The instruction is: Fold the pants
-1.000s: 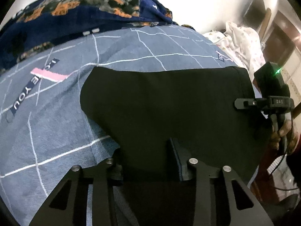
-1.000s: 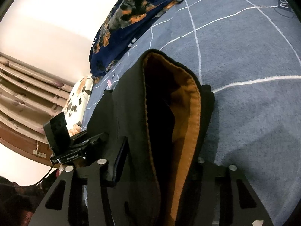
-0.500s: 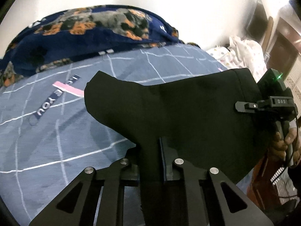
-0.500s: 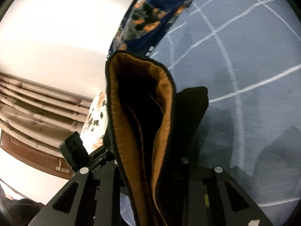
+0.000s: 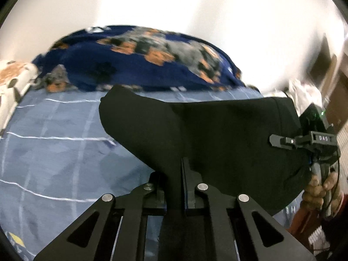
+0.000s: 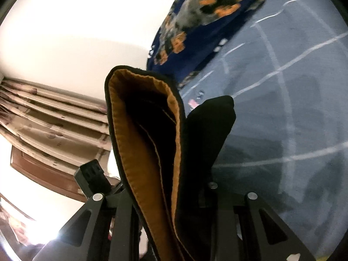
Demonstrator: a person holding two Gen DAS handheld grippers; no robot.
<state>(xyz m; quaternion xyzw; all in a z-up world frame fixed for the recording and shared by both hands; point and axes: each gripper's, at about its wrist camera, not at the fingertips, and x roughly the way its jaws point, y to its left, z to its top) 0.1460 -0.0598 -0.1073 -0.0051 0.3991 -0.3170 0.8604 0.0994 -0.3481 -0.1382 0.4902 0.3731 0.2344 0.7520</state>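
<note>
The left tool (image 5: pixel 182 167) is pinching a black fold of the pants (image 5: pixel 217 134), pads pressed together on it. The right tool (image 6: pixel 174 195) is clamping the orange-lined waistband (image 6: pixel 143 130). The pants are hanging stretched between both tools above the blue checked bed (image 5: pixel 54 152), near the floral blanket (image 5: pixel 141 65).

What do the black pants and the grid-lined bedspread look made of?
Black pants: matte woven or knit cloth, probably; it drapes limply, and the tan inner band shows stitching. Bedspread: soft, slightly fuzzy blue-grey fabric with white lines; fibre unclear.
</note>
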